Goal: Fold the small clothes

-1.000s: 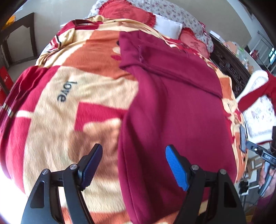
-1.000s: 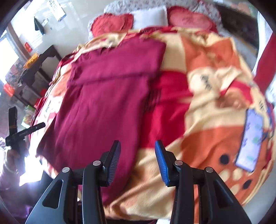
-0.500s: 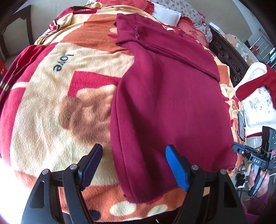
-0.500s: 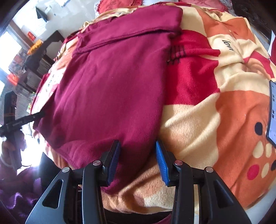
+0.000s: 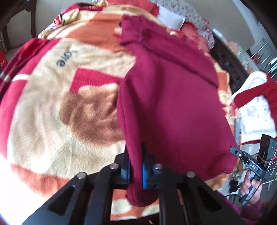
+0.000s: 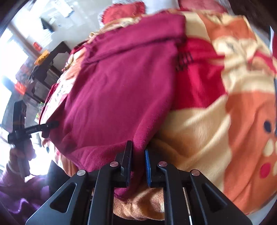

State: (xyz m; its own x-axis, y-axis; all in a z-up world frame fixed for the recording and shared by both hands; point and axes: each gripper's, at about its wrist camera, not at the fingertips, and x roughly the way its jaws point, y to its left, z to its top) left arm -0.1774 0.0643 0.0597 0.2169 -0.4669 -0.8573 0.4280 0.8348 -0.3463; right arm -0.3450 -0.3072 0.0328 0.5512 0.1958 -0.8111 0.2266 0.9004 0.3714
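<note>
Both tools were open half a second ago, hovering at the near hem of the garment [image 5: 173,103]; now each is clamped on it. Left tool [image 5: 135,166] has its blue pads [image 5: 143,171] pressed against a bunched fold at the garment's near left corner, with the cloth squeezed between the jaws and hanging a little below them. Right tool [image 6: 138,161] pinches the near right corner of the same garment [image 6: 117,90], the hem gathered between its black and blue pads.

That maroon fleece garment lies flat on the bed, over a blanket [image 5: 52,107] patterned in cream, orange and red, with the word "love" printed on it. Its far end is folded back on itself in a band across the top. Its near edge is lifted slightly off the blanket where the tools hold it.

From the left view, the right tool [image 5: 249,164] shows at the lower right edge, in the person's hand [image 5: 251,185]. From the right view, the left tool [image 6: 34,128] appears at the left edge. Red pillows [image 6: 124,10] sit at the head of the bed.
</note>
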